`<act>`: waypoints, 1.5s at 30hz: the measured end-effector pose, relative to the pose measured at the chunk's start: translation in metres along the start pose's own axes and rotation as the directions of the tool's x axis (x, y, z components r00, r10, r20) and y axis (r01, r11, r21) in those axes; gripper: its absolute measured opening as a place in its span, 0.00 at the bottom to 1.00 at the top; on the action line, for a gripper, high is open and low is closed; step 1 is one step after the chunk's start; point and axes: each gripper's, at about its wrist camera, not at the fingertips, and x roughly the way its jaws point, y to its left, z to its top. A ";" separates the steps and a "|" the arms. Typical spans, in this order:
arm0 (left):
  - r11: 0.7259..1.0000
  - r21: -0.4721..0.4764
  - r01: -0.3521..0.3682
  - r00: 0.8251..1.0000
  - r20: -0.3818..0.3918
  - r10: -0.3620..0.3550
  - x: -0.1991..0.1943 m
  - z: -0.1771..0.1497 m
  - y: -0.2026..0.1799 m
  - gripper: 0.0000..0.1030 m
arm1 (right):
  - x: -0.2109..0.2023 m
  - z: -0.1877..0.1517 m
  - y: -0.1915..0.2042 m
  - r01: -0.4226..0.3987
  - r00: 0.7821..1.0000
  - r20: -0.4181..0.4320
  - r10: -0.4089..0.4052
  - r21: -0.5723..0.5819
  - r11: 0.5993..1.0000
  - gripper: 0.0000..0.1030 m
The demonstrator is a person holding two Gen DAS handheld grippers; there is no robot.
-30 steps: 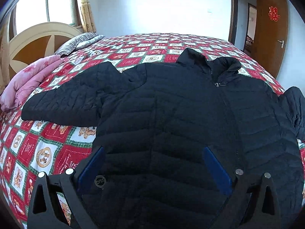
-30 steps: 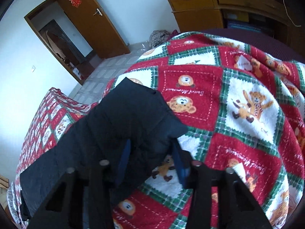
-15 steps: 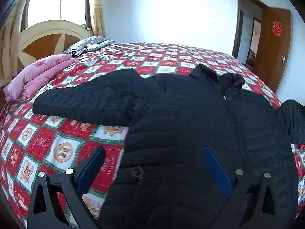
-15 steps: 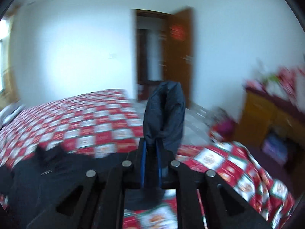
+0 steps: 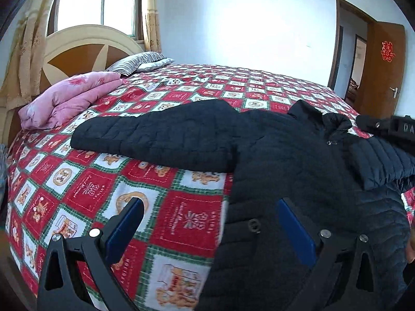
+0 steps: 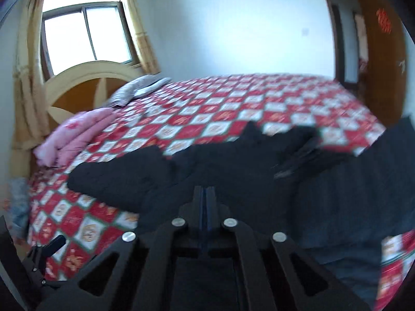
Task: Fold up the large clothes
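Mostly blurred right view: right hand-held gripper fingers pressed together, pinched fabric hidden; left hand-held gripper gaped wide over black jacket hem, jacket cut off at frame edge on bed

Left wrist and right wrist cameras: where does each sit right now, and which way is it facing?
Left wrist: on the left gripper, low over the bed's near edge, facing the headboard; open jaws frame the black jacket.
Right wrist: on the right gripper, above the jacket's right side, same heading; jaws shut, whether on fabric is unclear.
Shared: jacket, pink quilt, window, door.
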 end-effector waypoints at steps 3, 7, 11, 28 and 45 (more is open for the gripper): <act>1.000 -0.005 0.015 1.000 -0.008 -0.015 0.009 -0.001 0.003 0.99 | -0.017 -0.002 -0.015 -0.065 0.998 0.019 0.064 0.071 0.995 0.69; 0.999 0.012 0.048 0.998 -0.037 -0.047 0.023 0.001 -0.008 0.99 | -0.059 0.009 -0.043 0.061 0.991 0.115 -0.066 0.043 0.997 0.85; 0.997 0.030 0.067 0.997 -0.043 -0.065 0.030 -0.001 -0.024 0.99 | -0.054 -0.004 -0.054 0.308 0.950 0.011 -0.313 -0.207 0.929 0.85; 0.999 0.039 0.004 0.998 -0.065 -0.001 0.035 0.003 -0.015 0.99 | 0.027 -0.025 -0.091 0.344 0.883 -0.134 -0.450 -0.467 0.814 0.26; 0.998 0.019 -0.063 0.998 -0.010 0.063 0.023 0.018 0.018 0.99 | 0.097 -0.036 0.049 -0.100 0.971 -0.232 0.049 -0.215 0.972 0.83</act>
